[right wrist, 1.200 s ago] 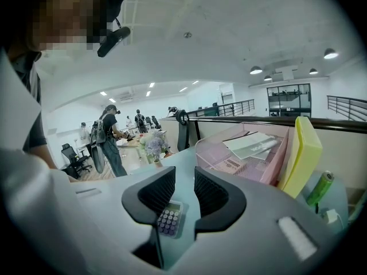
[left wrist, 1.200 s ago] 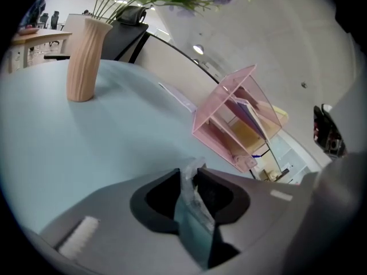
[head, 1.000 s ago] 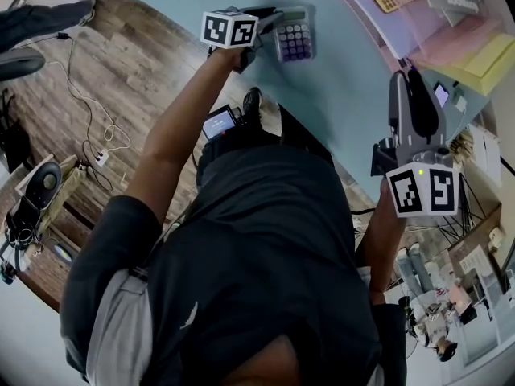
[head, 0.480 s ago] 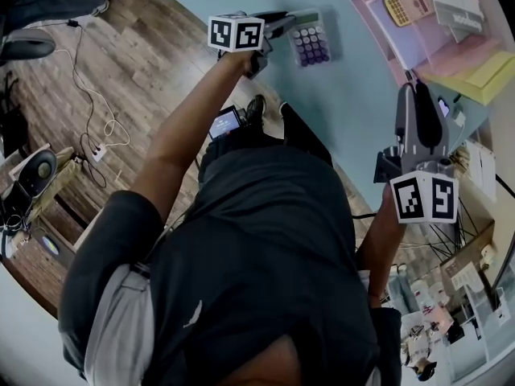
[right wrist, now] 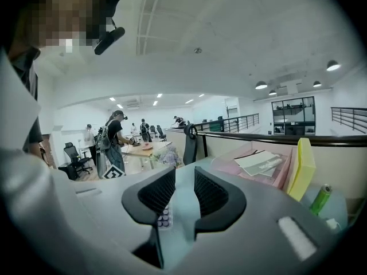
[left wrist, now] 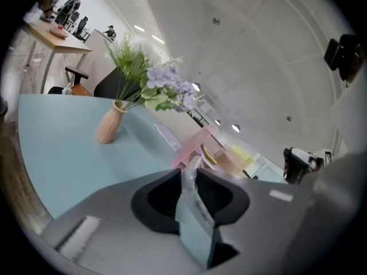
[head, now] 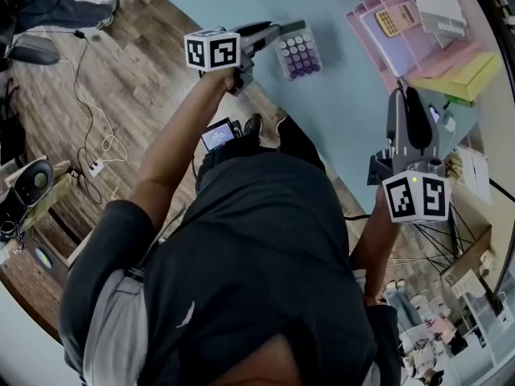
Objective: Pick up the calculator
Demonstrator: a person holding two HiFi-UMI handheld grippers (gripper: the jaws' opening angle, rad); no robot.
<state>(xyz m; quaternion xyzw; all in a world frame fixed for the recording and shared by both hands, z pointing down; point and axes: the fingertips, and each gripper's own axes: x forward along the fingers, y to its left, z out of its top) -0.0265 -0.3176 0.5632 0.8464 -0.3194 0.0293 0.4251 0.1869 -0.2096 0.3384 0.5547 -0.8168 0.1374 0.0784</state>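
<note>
The left gripper [head: 272,36] reaches out over the near edge of the pale blue tabletop [head: 342,107], its marker cube towards the person. Its jaws are clenched on the left edge of the calculator [head: 296,53], a small grey one with rows of purple keys. In the left gripper view the jaws stand close together with a thin pale slab [left wrist: 194,208] pinched between the dark pads, which seems to be that calculator seen edge-on. Whether it hangs clear of the tabletop or rests on it is hard to judge from the head view. Beyond the jaws in that view stand a ribbed peach vase [left wrist: 109,125] of green and lilac flowers [left wrist: 157,85], well apart from the calculator. The right gripper [head: 399,95] is held over the right part of the tabletop, near a pink desk tray [head: 360,24] that holds a yellow calculator [head: 390,21] and papers. Its jaws are released and stand apart with nothing between them, and only the blue tabletop shows in the gap [right wrist: 184,182].
</note>
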